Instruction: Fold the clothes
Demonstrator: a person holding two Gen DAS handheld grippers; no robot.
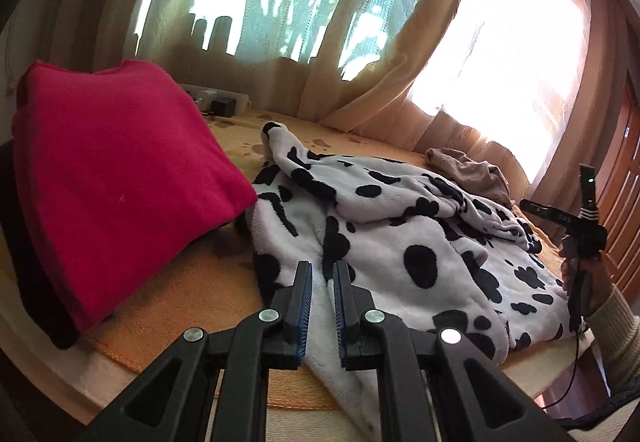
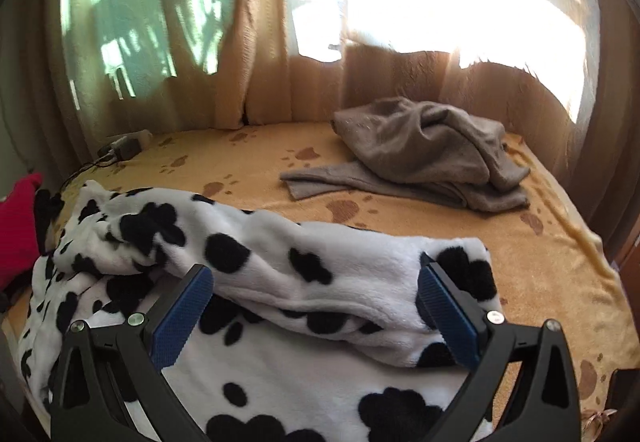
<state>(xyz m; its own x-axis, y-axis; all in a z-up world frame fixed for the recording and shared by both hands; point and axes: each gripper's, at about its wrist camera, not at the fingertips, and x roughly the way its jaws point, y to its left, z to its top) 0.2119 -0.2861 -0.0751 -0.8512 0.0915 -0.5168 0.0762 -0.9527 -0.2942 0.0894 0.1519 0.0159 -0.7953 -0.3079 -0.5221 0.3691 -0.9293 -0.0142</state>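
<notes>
One spotted fleece garment [image 2: 304, 274] (white, black blotches) lies rumpled; one grey garment [image 2: 424, 153] at two o'clock. Left gripper [image 1: 322, 282] pinches its edge; right gripper [image 2: 316, 294] gapes wide.

Both views are lit from behind by strong daylight through the curtains [image 1: 400, 41], which is blown out to white glare at the upper right. Straight lines are bent by fisheye distortion, and the corners are darkened by vignetting.
</notes>
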